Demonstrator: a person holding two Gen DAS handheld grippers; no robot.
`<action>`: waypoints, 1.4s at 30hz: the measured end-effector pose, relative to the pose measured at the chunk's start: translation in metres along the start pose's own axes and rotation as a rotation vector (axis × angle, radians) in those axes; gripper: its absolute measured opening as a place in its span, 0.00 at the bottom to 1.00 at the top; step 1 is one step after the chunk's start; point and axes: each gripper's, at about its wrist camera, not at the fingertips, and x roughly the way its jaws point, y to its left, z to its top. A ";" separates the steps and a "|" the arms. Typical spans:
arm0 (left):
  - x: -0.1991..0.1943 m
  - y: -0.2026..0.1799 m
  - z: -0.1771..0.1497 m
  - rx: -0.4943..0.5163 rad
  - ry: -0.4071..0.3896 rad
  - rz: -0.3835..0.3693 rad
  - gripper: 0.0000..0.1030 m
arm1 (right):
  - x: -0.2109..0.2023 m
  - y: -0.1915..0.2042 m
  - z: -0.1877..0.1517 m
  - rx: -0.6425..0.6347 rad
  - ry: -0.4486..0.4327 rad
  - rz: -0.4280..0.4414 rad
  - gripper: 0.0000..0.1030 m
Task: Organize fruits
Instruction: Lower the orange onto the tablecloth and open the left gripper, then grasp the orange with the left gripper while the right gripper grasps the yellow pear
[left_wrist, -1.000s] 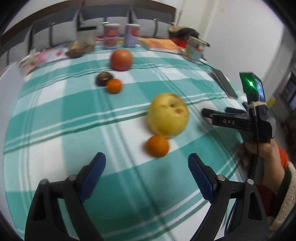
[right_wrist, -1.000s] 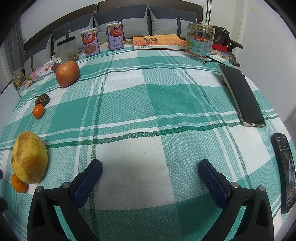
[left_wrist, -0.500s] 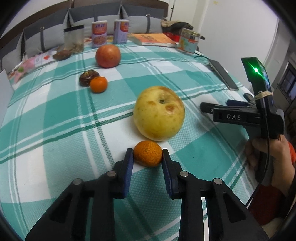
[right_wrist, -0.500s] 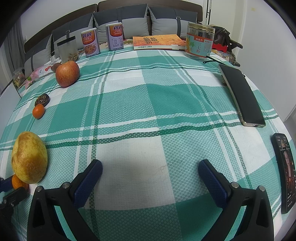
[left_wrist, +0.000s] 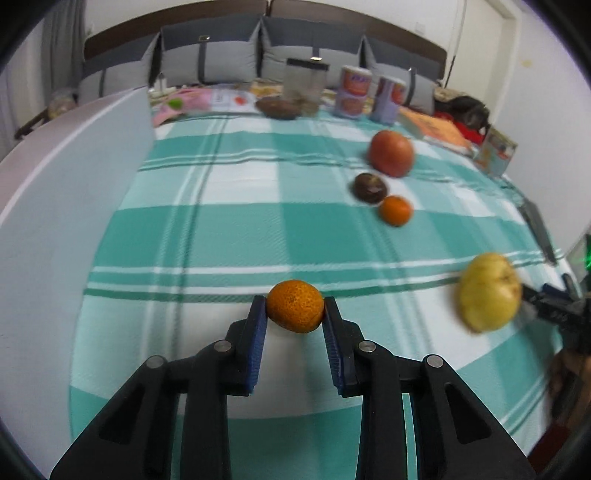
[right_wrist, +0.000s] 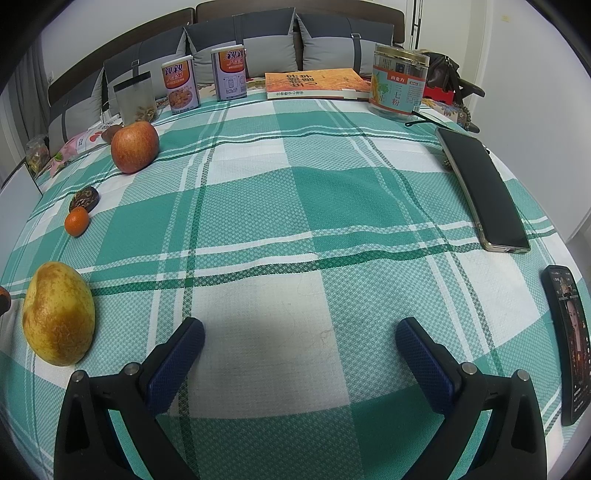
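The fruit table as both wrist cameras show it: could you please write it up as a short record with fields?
surface: green and white checked tablecloth
left gripper: shut on a small orange
right gripper: open, nothing between the pads, above bare cloth
loose fruit: yellow pear, red apple, second small orange, dark brown fruit touching or nearly touching it
far edge: two cans, jar, book
right side: two phones

Checked tablecloth (right_wrist: 332, 206) bears pear (right_wrist: 58, 314), apple (right_wrist: 135, 146), possibly phones (right_wrist: 484, 192).
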 end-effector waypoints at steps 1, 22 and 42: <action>0.002 0.001 -0.003 0.007 0.006 0.008 0.30 | 0.000 0.000 0.000 0.000 0.000 0.000 1.00; -0.003 0.008 -0.036 0.054 0.024 0.086 0.91 | -0.004 -0.003 -0.001 0.013 -0.015 0.034 1.00; -0.005 0.013 -0.035 0.035 0.016 0.052 0.90 | -0.030 0.024 -0.029 0.022 -0.039 0.208 1.00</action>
